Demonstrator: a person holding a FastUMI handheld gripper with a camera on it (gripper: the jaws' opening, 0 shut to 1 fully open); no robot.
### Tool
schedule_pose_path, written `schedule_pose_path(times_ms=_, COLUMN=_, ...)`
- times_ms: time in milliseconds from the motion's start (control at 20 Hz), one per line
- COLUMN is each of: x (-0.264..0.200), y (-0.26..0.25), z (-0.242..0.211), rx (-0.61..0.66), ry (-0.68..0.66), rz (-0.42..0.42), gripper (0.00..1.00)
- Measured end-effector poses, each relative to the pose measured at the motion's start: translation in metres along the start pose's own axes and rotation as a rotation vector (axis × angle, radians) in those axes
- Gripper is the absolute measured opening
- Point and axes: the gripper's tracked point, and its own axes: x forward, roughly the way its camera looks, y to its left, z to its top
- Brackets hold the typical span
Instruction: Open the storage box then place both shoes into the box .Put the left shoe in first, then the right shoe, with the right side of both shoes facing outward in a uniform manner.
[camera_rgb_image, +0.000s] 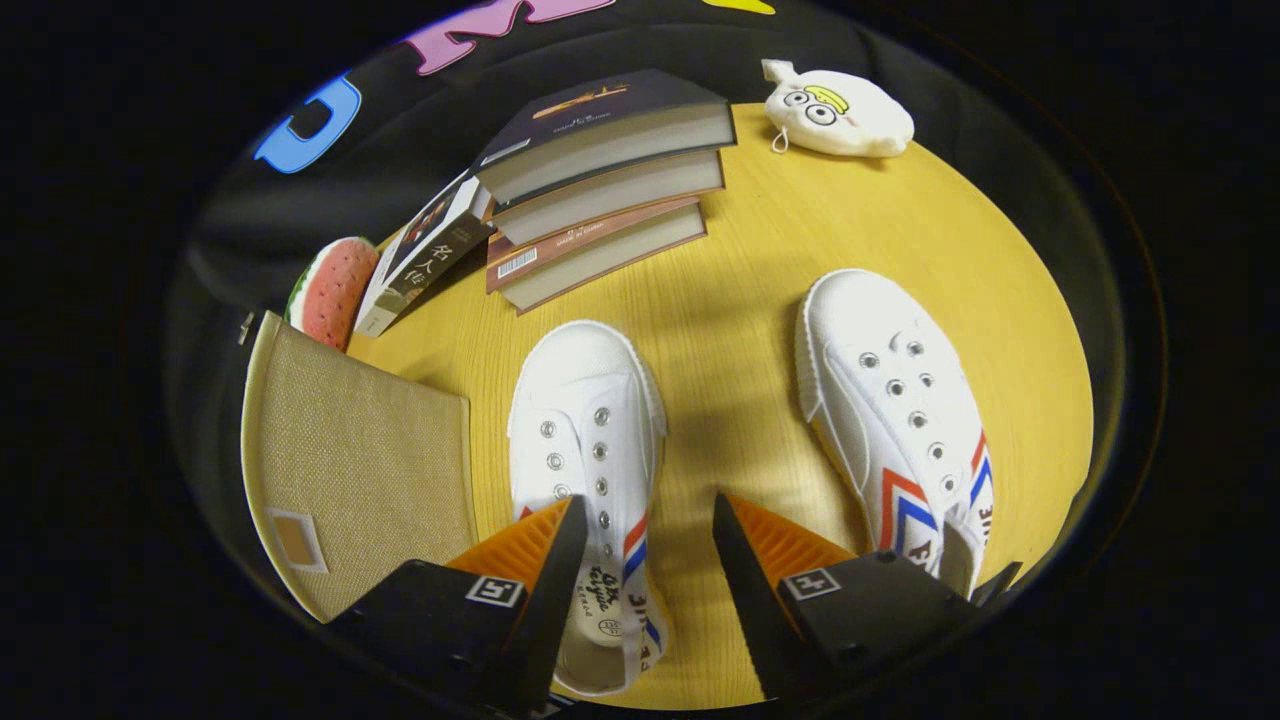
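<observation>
White canvas left shoe lies under the spread fingers of the gripper, which grasp nothing; the right shoe sits well to its right. Left of the left shoe lies the beige box, seemingly still closed. Better to open it first, gripping its edge squarely. Both shoes are laceless, with red-blue stripes.
</observation>
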Motion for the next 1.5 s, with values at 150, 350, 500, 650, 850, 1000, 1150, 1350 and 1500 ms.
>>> schedule_pose_path(times_ms=150, x=0.001, y=0.008, z=-0.002, rx=0.050, ry=0.031, rz=0.046, gripper=0.49)
schedule_pose_path(times_ms=350, x=0.001, y=0.003, z=-0.001, rx=0.124, ry=0.050, rz=0.081, gripper=0.28)
schedule_pose_path(times_ms=500, x=0.000, y=0.004, z=-0.003, rx=0.168, ry=0.073, rz=0.106, gripper=0.06)
schedule_pose_path(times_ms=650, x=-0.005, y=0.008, z=-0.006, rx=0.174, ry=0.084, rz=0.124, gripper=0.06)
schedule_pose_path(times_ms=850, x=-0.038, y=0.010, z=-0.003, rx=0.207, ry=0.026, rz=0.134, gripper=0.06)
schedule_pose_path(times_ms=1000, x=-0.077, y=0.014, z=0.005, rx=0.270, ry=-0.023, rz=0.151, gripper=0.06)
schedule_pose_path(times_ms=1150, x=-0.123, y=0.019, z=0.015, rx=0.260, ry=-0.088, rz=0.163, gripper=0.06)
schedule_pose_path(times_ms=1350, x=-0.179, y=0.042, z=0.030, rx=0.256, ry=-0.159, rz=0.196, gripper=0.06)
schedule_pose_path(times_ms=1500, x=-0.207, y=0.073, z=0.040, rx=0.273, ry=-0.195, rz=0.260, gripper=0.06)
